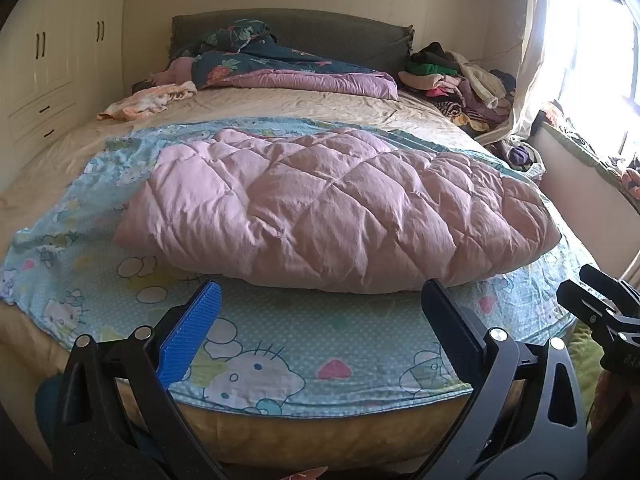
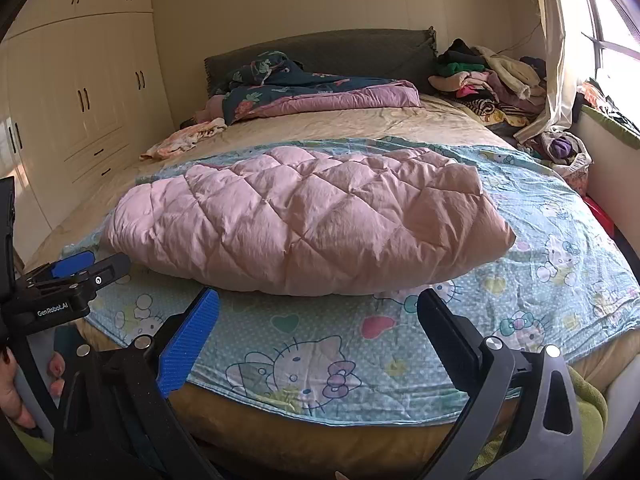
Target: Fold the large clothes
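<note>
A pink quilted puffy garment [image 1: 320,208] [image 2: 304,224] lies folded in a long bundle across a light blue cartoon-print sheet [image 1: 304,336] [image 2: 288,332] spread on the bed. My left gripper [image 1: 320,304] hovers open just short of the bundle's near edge, nothing between its fingers. My right gripper [image 2: 318,312] is also open and empty, at the same near edge, slightly to the right. In the right wrist view the left gripper [image 2: 86,264] shows at the far left, held by a hand [image 2: 16,384]. The right gripper's body [image 1: 600,304] shows at the right edge of the left wrist view.
A dark floral duvet with a purple lining [image 1: 280,68] is bunched at the headboard. A peach cloth [image 1: 148,100] lies at the bed's left. A heap of clothes [image 1: 456,80] fills the far right corner by the curtain [image 1: 536,40]. Cream wardrobes [image 2: 80,92] line the left wall.
</note>
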`<state>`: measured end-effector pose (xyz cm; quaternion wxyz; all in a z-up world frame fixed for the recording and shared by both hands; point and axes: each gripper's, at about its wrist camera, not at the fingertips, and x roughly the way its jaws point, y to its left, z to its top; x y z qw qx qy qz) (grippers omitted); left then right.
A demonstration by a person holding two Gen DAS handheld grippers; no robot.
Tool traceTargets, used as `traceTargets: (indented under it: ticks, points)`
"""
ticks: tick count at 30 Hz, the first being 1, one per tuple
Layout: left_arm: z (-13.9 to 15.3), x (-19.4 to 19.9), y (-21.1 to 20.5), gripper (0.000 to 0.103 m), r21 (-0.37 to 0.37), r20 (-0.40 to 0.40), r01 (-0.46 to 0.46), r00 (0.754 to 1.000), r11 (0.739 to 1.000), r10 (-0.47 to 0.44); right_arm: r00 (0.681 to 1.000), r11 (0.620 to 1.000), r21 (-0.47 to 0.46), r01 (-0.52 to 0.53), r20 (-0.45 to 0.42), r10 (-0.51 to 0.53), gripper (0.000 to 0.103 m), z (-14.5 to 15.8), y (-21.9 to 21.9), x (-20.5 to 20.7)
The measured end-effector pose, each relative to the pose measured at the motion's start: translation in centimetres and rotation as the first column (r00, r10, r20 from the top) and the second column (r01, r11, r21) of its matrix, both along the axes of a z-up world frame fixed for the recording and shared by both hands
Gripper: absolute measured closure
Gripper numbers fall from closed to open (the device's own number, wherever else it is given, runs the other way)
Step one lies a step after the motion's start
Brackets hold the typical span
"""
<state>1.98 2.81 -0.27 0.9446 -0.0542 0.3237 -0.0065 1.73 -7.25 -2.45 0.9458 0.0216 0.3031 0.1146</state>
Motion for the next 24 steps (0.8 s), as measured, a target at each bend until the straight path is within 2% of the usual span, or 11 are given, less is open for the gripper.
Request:
traceTargets:
  ticks: [24]
  points:
    - [-0.23, -0.16, 0.13, 0.009, -0.002, -0.004, 0.012, 1.0, 1.0, -0.012, 1.0, 1.0, -0.006, -0.006, 0.0, 0.006, 0.004, 0.0, 0.41, 0.02]
